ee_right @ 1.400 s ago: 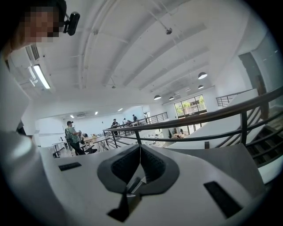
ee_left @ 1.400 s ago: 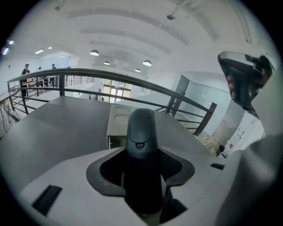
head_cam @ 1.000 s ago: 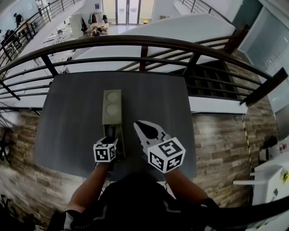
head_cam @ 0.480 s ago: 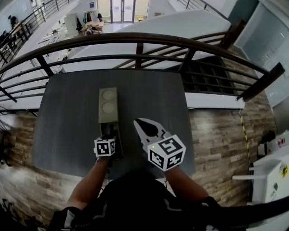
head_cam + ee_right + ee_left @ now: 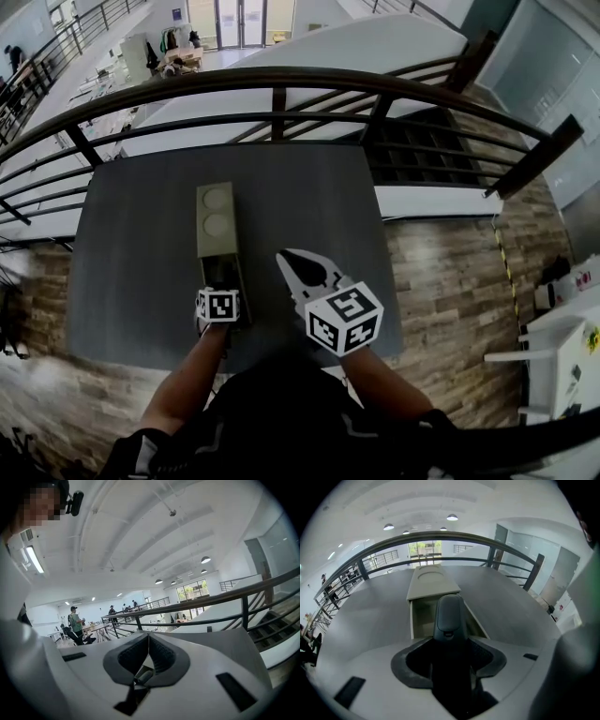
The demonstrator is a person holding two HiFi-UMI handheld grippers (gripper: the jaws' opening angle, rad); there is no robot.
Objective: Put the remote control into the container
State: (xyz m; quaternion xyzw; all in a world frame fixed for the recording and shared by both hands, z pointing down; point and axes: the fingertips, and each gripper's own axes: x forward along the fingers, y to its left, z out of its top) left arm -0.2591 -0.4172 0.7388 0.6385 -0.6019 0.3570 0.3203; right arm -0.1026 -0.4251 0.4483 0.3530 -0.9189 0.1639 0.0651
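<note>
An olive box-shaped container (image 5: 216, 221) lies lengthwise on the dark grey table (image 5: 131, 244). Its lid with two round marks covers the far half, and the near half is uncovered. My left gripper (image 5: 221, 281) is shut on a black remote control (image 5: 449, 616), which points forward over the container's uncovered near end (image 5: 423, 617). In the left gripper view the remote's tip reaches just under the lid (image 5: 431, 579). My right gripper (image 5: 292, 266) hovers to the right of the container, shut with nothing in it (image 5: 148, 639).
A dark metal railing (image 5: 281, 84) runs along the table's far side, with a drop to a lower floor beyond it. A wood-pattern floor (image 5: 450, 272) lies to the right of the table. The table's near edge is right under my hands.
My left gripper has moved slightly forward with the remote, closer to the container's lid. The right gripper has hardly moved. The head view has shifted a little.
</note>
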